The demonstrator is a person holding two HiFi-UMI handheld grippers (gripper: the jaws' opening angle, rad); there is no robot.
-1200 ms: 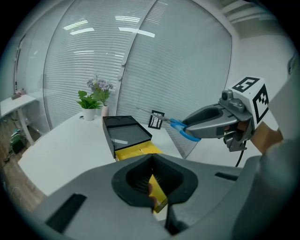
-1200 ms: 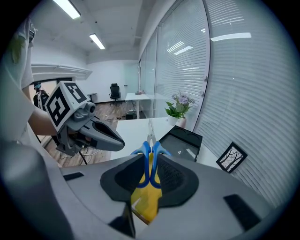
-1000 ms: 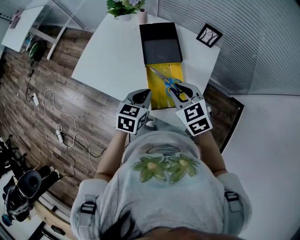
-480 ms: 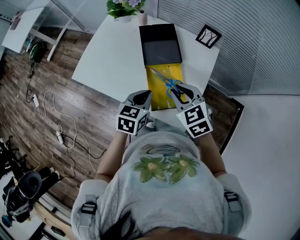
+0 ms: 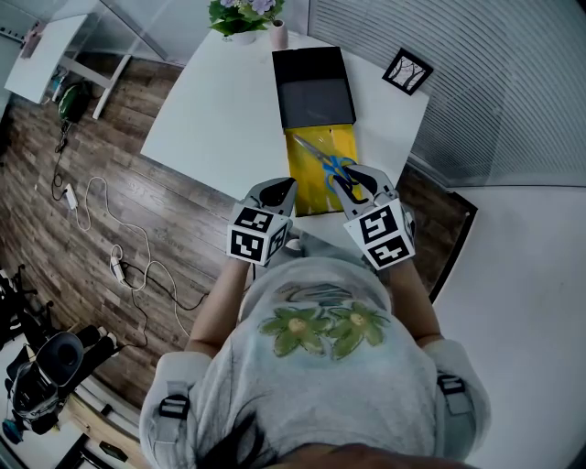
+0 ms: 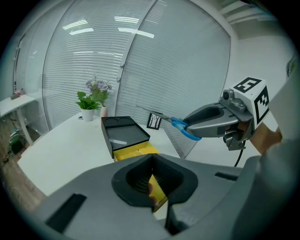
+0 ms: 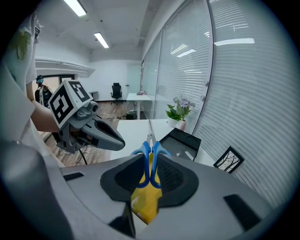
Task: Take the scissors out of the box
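Observation:
Blue-handled scissors (image 5: 328,161) hang above the yellow tray (image 5: 309,190) that is pulled out of the black box (image 5: 313,87). My right gripper (image 5: 355,180) is shut on their handles, blades pointing away toward the box. In the right gripper view the scissors (image 7: 149,157) stand upright between the jaws, with the tray (image 7: 145,208) below. My left gripper (image 5: 279,190) hovers just left of the tray's near corner, jaws together and holding nothing. From the left gripper view, the scissors (image 6: 180,124) stick out of the right gripper (image 6: 188,127) in mid-air.
The white table (image 5: 220,119) carries a potted plant (image 5: 240,14), a pink vase (image 5: 278,33) and a small framed picture (image 5: 407,69) at its far end. Cables (image 5: 110,247) lie on the wooden floor to the left. A blind-covered glass wall runs along the right.
The right gripper and the scissors have drifted very slightly toward me. The left gripper has stayed put.

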